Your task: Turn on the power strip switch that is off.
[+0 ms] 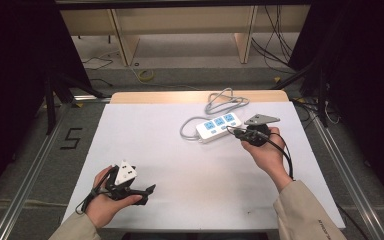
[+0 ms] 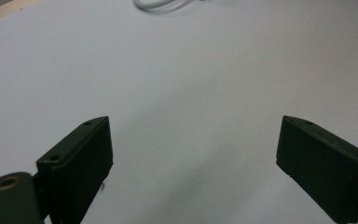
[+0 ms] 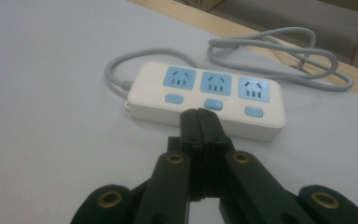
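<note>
The white power strip (image 3: 206, 99) lies flat on the far right part of the desk (image 1: 180, 165), three blue sockets up, each with a blue button below it. Its grey cord (image 3: 279, 58) loops toward the desk's wooden far edge. My right gripper (image 3: 199, 113) points at the strip's near side with its jaws pressed together; whether the tips touch the middle button I cannot tell. My left gripper (image 1: 147, 194) rests near the front left edge, jaws wide apart over bare white surface, nothing between them.

table: white sheet (image 1: 170, 165) over wooden top (image 1: 150, 97)
floor: grey, loose cables (image 1: 275, 50)
rear: wooden frame legs (image 1: 125, 42)
sides: dark
</note>
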The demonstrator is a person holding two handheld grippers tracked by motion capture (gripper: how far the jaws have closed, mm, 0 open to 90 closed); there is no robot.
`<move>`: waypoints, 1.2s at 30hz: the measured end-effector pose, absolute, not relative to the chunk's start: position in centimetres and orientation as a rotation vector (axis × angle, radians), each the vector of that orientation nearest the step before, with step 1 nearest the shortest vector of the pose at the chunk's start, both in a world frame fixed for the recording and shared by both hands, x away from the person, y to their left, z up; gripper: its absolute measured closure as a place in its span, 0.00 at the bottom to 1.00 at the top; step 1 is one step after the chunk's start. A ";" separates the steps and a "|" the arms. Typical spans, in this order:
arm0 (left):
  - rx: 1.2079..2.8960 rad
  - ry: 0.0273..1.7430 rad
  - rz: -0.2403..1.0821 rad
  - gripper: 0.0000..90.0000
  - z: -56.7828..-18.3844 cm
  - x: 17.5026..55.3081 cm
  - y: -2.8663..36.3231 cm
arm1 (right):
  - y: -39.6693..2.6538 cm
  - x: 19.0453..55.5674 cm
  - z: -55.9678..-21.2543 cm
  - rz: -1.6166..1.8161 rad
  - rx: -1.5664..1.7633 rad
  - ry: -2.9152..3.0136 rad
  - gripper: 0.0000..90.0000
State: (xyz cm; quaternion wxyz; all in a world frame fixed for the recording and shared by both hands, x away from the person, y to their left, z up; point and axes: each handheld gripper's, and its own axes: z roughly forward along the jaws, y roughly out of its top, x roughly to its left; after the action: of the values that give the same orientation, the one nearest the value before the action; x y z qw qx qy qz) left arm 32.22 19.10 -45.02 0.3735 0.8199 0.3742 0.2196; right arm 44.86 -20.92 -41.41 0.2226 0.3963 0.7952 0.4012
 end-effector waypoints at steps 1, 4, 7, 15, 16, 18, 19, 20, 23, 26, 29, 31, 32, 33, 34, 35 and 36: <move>2.101 0.957 0.563 0.11 -45.0 32.2 19.1 | -20.9 44.9 -41.4 1.110 1.094 2.195 1.00; 2.107 0.952 0.560 0.11 -45.0 32.2 19.0 | -21.1 45.0 -41.4 1.109 1.101 2.192 1.00; 2.106 0.950 0.557 0.11 -45.1 32.3 19.0 | -21.4 45.1 -41.4 1.104 1.107 2.189 1.00; 2.101 0.952 0.557 0.11 -45.1 32.3 19.0 | -21.5 45.6 -41.2 1.097 1.117 2.198 1.00; 2.100 0.952 0.557 0.11 -45.1 32.3 19.0 | -21.5 45.7 -41.1 1.093 1.117 2.200 1.00; 2.099 0.953 0.556 0.11 -45.1 32.3 19.0 | -21.3 45.8 -41.0 1.091 1.119 2.199 1.00; 2.099 0.952 0.557 0.11 -45.1 32.3 19.0 | -21.3 45.9 -41.0 1.086 1.115 2.204 1.00; 2.105 0.948 0.557 0.11 -45.0 32.3 19.0 | -21.2 46.0 -41.0 1.084 1.118 2.206 1.00; 2.100 0.951 0.558 0.12 -45.1 32.3 19.0 | -21.0 46.3 -41.1 1.078 1.117 2.213 1.00; 2.098 0.952 0.555 0.12 -45.1 32.3 19.0 | -20.8 46.7 -41.0 1.070 1.113 2.217 1.00; 2.094 0.959 0.556 0.12 -45.1 32.3 19.0 | -20.6 47.0 -40.9 1.064 1.113 2.221 1.00; 2.096 0.958 0.555 0.12 -45.0 32.3 18.9 | -20.5 47.3 -40.8 1.055 1.113 2.225 1.00; 2.094 0.956 0.555 0.12 -45.0 32.3 18.8 | -20.4 47.5 -40.8 1.053 1.118 2.224 1.00; 2.099 0.955 0.553 0.12 -45.0 32.2 18.8 | -20.4 47.6 -40.7 1.051 1.118 2.227 1.00; 2.099 0.954 0.552 0.12 -45.0 32.2 18.8 | -20.3 47.8 -40.7 1.047 1.119 2.228 1.00; 2.098 0.954 0.552 0.12 -45.0 32.2 18.9 | -20.3 47.8 -40.7 1.047 1.119 2.228 1.00; 2.098 0.955 0.553 0.12 -45.0 32.2 18.9 | -20.2 47.9 -40.7 1.049 1.125 2.226 1.00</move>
State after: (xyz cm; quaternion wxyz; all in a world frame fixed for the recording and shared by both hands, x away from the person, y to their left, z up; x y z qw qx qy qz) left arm 32.24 18.87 -45.04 0.3760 0.8202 0.3733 0.2160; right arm 47.92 -20.21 -40.73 0.2161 0.4059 0.8033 0.3783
